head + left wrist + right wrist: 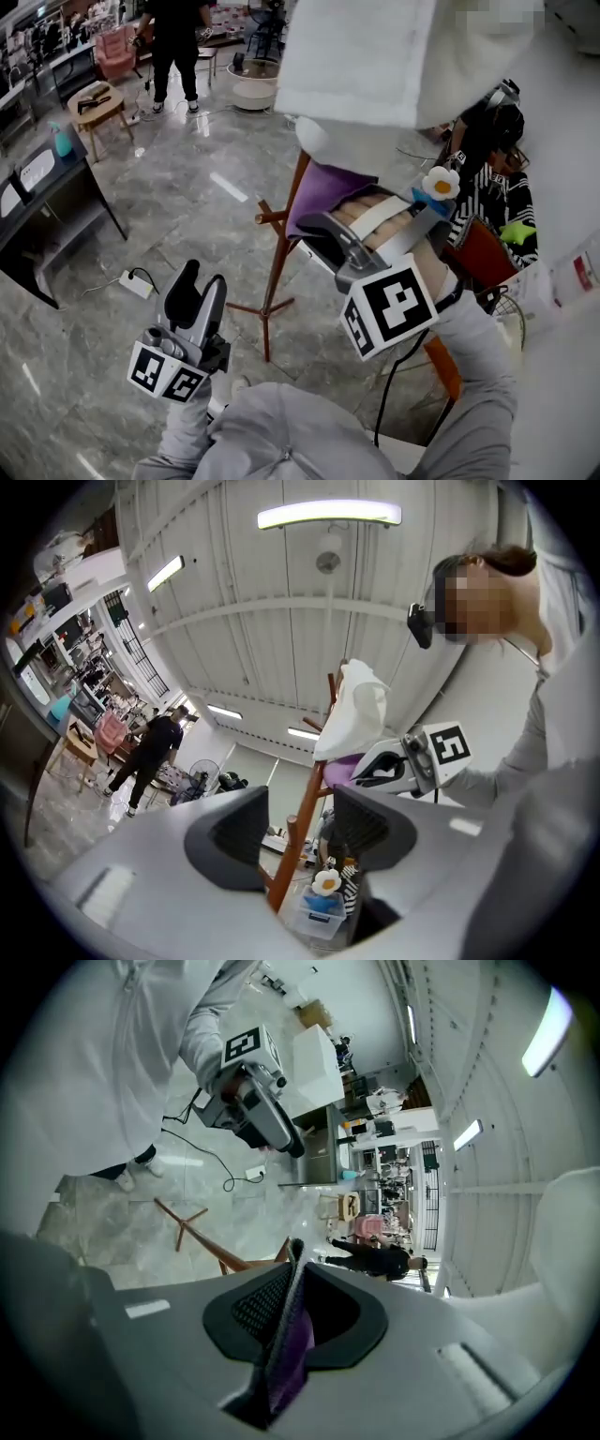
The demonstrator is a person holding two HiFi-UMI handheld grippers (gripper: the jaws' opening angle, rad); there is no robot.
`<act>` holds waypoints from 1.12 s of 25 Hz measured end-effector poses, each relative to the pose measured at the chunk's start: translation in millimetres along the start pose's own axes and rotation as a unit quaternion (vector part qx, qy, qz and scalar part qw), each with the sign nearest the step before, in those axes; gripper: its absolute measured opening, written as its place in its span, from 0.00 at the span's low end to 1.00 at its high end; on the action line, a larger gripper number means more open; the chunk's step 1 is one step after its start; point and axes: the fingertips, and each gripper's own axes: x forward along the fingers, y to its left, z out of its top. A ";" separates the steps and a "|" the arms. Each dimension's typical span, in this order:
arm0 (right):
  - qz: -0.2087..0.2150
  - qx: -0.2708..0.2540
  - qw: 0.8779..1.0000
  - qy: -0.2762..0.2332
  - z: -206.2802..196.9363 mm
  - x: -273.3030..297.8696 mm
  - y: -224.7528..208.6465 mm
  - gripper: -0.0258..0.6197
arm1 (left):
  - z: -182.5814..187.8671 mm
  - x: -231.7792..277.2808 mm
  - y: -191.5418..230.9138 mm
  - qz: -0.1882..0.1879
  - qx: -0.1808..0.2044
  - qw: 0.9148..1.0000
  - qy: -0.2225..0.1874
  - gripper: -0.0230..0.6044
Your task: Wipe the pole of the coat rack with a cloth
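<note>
Cloth (323,187), purple, clamped between right gripper (317,225) jaws, at upper pole (279,258) of coat rack, beneath white garment (375,56). Left gripper (199,286): jaws apart, empty, low beside pole. Recommended: press cloth round pole, stroke downward evenly, clear side peg (269,217).

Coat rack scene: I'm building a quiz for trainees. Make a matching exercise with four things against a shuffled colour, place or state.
Things:
1 cloth
2 pole
3 left gripper
4 white garment

Descriptions:
A open, holding nothing
B purple
C hanging above the cloth
D reddish-brown

Pairs: 1-B, 2-D, 3-A, 4-C
</note>
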 end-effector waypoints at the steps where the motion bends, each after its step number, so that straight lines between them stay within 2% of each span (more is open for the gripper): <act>1: -0.001 0.000 1.000 0.000 3.7 3.5 3.3 0.10 | 0.3 -1.6 1.3 0.000 0.000 1.000 0.000 0.41; 11: 0.045 0.028 0.996 -0.069 45.0 14.0 47.2 0.10 | 8.2 -10.0 14.7 0.014 0.007 1.000 0.001 0.41; 18: 0.062 0.097 0.987 -0.110 54.9 29.5 81.2 0.10 | 6.5 -11.2 15.5 0.018 0.010 1.000 0.008 0.41; 20: 0.074 0.144 0.978 -0.132 56.7 32.5 94.8 0.09 | 5.6 -11.7 14.5 0.018 0.010 1.000 0.010 0.41; 23: 0.081 0.234 0.954 -0.171 60.6 28.9 105.0 0.09 | 5.1 -11.9 13.2 0.017 0.012 1.000 0.012 0.41; 26: 0.061 0.318 0.924 -0.204 57.7 20.2 98.9 0.09 | 3.6 -12.9 12.1 0.019 0.012 1.000 0.014 0.41; 28: 0.025 0.376 0.898 -0.227 49.0 13.8 84.2 0.09 | 3.0 -14.0 12.6 0.021 0.013 1.000 0.015 0.41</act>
